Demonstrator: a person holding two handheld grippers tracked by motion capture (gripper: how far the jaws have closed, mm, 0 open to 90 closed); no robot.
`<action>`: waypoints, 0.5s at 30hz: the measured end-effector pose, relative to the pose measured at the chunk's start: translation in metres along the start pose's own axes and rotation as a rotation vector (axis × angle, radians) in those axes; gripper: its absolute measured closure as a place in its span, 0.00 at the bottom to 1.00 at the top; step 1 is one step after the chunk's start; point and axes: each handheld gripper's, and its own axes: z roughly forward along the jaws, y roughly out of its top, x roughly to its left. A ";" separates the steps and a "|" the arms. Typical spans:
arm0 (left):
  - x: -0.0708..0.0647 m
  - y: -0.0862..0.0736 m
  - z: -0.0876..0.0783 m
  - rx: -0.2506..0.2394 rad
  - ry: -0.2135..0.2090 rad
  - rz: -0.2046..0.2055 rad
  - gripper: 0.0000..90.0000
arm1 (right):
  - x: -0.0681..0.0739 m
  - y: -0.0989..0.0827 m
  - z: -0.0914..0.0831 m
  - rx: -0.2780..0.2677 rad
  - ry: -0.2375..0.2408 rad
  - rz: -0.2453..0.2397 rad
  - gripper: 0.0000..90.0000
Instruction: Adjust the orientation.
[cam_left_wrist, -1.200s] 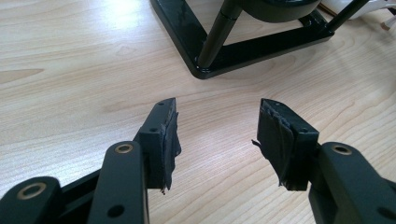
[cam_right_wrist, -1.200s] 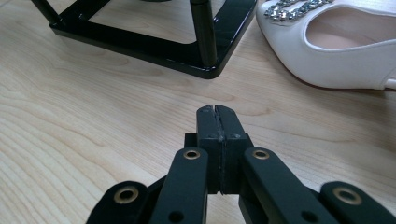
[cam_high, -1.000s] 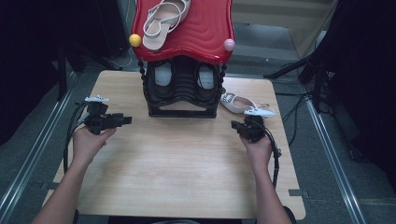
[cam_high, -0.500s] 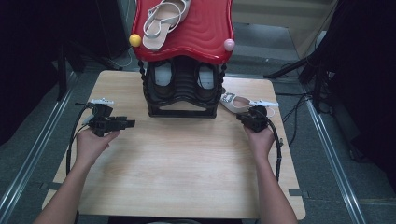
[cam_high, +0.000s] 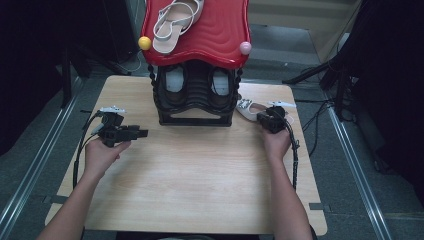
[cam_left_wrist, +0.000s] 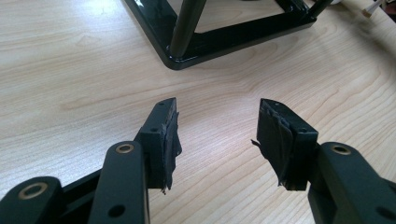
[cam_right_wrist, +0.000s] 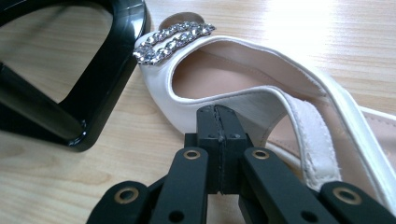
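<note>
The white sandal (cam_right_wrist: 261, 88) lies on the table (cam_high: 200, 190) just beside the black shoe rack (cam_high: 195, 95), on the rack's right. The right gripper (cam_right_wrist: 219, 121), jaws clenched empty, sits at the sandal's side. Left of the rack, the left gripper (cam_left_wrist: 217, 135) gapes over bare wood.

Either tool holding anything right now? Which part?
Nothing held. Left tool open over bare table; right tool shut empty, tips at the white sandal's side.
</note>
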 end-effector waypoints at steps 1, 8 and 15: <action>0.000 0.000 0.000 0.001 0.002 0.001 0.54 | 0.000 0.000 0.001 -0.005 -0.001 0.002 1.00; 0.000 0.000 0.003 0.009 0.001 -0.004 0.54 | -0.001 0.000 -0.003 0.017 0.050 0.047 1.00; 0.000 0.001 0.003 0.009 0.000 -0.002 0.54 | -0.005 0.008 -0.030 0.022 0.067 0.015 1.00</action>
